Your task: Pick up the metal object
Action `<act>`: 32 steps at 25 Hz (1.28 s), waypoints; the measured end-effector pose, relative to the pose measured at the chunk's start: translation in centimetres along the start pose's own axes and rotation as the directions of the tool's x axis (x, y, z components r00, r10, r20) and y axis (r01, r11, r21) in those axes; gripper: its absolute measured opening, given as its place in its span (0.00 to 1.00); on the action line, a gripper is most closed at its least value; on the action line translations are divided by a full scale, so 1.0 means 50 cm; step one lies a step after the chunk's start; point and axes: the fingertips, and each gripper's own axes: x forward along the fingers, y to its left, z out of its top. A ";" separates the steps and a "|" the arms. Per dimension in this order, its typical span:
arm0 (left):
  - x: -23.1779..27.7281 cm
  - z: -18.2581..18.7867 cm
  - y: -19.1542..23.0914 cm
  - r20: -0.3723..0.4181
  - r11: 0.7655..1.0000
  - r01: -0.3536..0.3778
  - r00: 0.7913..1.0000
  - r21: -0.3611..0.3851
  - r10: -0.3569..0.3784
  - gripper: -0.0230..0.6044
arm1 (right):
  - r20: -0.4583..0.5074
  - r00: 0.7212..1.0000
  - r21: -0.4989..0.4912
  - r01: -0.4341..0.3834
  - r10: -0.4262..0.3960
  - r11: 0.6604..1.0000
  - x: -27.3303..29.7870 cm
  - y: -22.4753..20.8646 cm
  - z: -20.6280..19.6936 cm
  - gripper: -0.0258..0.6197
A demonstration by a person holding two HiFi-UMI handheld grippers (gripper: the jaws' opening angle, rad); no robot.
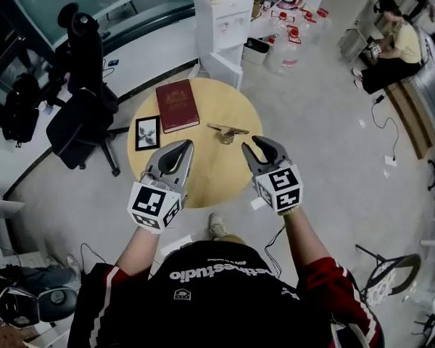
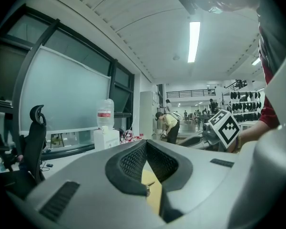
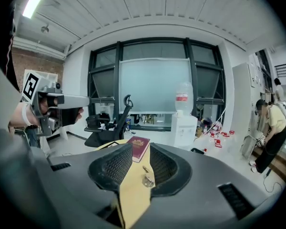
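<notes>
Right of centre in the head view, the right claw (image 1: 252, 145) stands released, its 2 jaws spread and empty. Its own view lines that gap up on the metal object (image 1: 227, 130), probably to frame it for the grasp. That object lies just above the claw, untouched on the round table (image 1: 217, 183). Left of centre, the left claw (image 1: 178, 152) is likewise released and empty, seemingly in reserve. A red book (image 1: 177, 106) and a picture frame (image 1: 146, 133) lie at the table's upper left.

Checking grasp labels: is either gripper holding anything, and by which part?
Nothing is held. The left gripper and right gripper are both open and empty; the metal object lies untouched on the table.
</notes>
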 end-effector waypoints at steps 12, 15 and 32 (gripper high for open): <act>0.049 -0.069 0.022 -0.035 0.998 -0.061 0.998 -0.031 0.060 0.06 | -0.156 0.981 -0.148 -0.138 0.114 0.979 0.165 -0.010 -0.154 0.24; 0.053 -0.077 0.034 -0.048 0.996 -0.080 0.996 -0.040 0.078 0.06 | -0.199 0.972 -0.171 -0.159 0.124 0.972 0.203 -0.014 -0.190 0.25; 0.086 -0.097 0.065 -0.088 0.992 -0.117 0.990 -0.043 0.113 0.06 | -0.372 0.918 -0.246 -0.241 0.138 0.939 0.355 -0.039 -0.339 0.25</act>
